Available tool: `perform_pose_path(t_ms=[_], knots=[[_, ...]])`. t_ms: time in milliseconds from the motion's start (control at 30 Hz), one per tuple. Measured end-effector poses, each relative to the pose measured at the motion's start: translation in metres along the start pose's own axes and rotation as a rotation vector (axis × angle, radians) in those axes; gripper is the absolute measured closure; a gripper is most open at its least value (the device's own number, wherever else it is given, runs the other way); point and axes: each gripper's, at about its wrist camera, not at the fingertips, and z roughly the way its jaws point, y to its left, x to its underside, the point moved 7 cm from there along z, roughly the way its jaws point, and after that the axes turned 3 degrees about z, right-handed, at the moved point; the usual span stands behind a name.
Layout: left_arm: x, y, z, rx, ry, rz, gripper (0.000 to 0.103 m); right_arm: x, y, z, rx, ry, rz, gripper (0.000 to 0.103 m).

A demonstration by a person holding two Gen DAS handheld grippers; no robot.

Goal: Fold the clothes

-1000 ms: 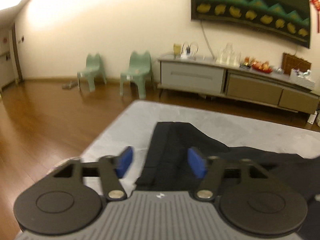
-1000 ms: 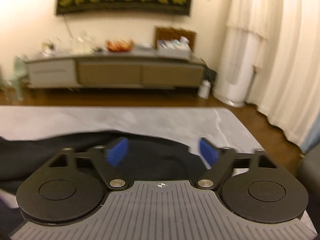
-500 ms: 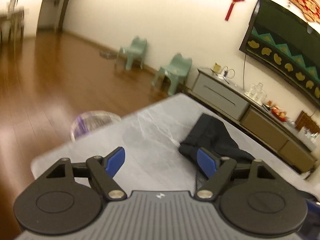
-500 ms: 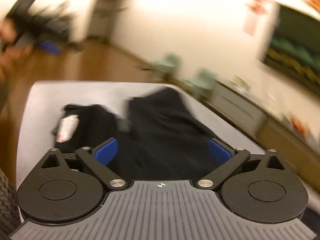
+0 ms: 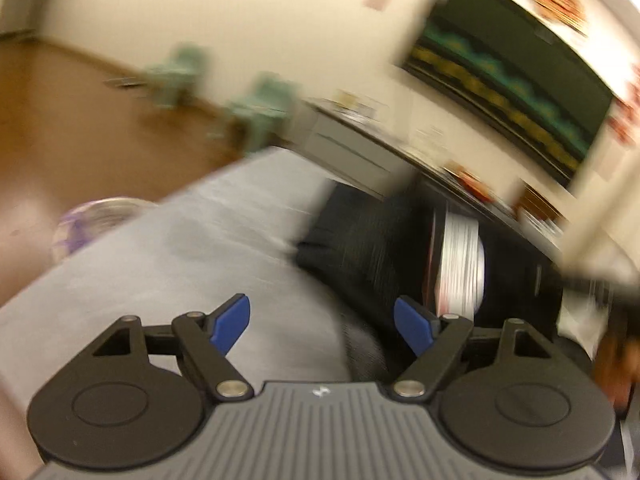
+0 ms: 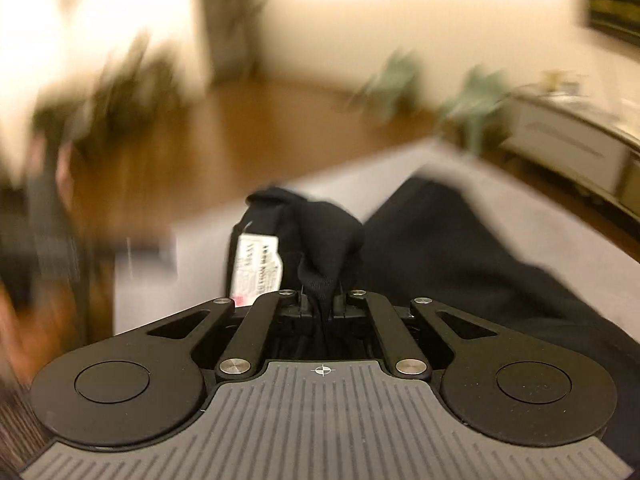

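Note:
A black garment [image 6: 440,248] lies spread over the grey table [image 6: 560,224]. My right gripper [image 6: 326,304] is shut on a bunched fold of that garment, and a white care label [image 6: 258,266] hangs just left of the pinch. In the left wrist view the same black garment [image 5: 360,236] lies ahead and to the right, with its white label [image 5: 460,264] blurred. My left gripper [image 5: 322,322] hovers over the grey table [image 5: 180,260]; its jaws are opening and nothing is between the blue pads [image 5: 230,322].
Two green chairs [image 5: 260,108] and a low sideboard [image 5: 360,148] stand against the far wall beyond the table. Brown wooden floor [image 5: 60,120] lies to the left. A clear round object [image 5: 96,216] sits off the table's left edge. A person's hand [image 5: 616,360] shows at the right.
My right gripper swung left across the table and closed on the black garment near its label. My left gripper shifted and rolled, so the garment now sits nearer its right finger.

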Motion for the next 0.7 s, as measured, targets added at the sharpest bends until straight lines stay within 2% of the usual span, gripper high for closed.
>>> perform_pose_path(t_ms=[67,133,233,267,367,433,467,500,567,600,667,700], knots=[[0.003,-0.024,0.013,-0.008,0.005,0.127,0.015,-0.007,-0.009,-0.022,-0.001,-0.055,0.058,0.101],[0.004,-0.048,0.027,-0.044,-0.035,0.273,0.014,-0.009,-0.012,-0.038,0.0,-0.088,0.084,0.101],[0.007,-0.078,0.048,-0.04,-0.098,0.45,0.009,-0.004,-0.009,-0.047,0.004,-0.104,0.088,0.101],[0.009,-0.083,0.055,-0.065,-0.108,0.491,0.009,-0.002,-0.008,-0.049,0.006,-0.107,0.086,0.101],[0.01,-0.095,0.068,-0.059,-0.144,0.551,0.009,0.004,0.001,-0.05,0.02,-0.083,0.019,0.101],[0.014,-0.101,0.075,-0.006,-0.159,0.585,0.009,0.008,0.011,-0.053,0.016,-0.076,-0.046,0.101],[0.018,-0.105,0.079,0.031,-0.153,0.602,0.013,0.012,0.014,-0.062,0.001,-0.079,-0.069,0.101],[0.021,-0.109,0.082,0.069,-0.146,0.619,0.041,0.016,0.016,-0.069,-0.014,-0.082,-0.092,0.101],[0.034,-0.114,0.089,0.15,-0.072,0.679,0.078,0.022,0.024,-0.077,-0.032,-0.087,-0.128,0.101],[0.035,-0.107,0.086,0.158,-0.059,0.674,0.094,0.025,0.025,-0.078,-0.033,-0.08,-0.134,0.101],[0.031,-0.087,0.075,0.151,-0.055,0.64,0.094,0.031,0.027,-0.078,-0.037,-0.056,-0.144,0.098],[0.029,-0.072,0.063,0.137,-0.064,0.616,0.094,0.037,0.031,-0.08,-0.053,-0.044,-0.152,0.093]])
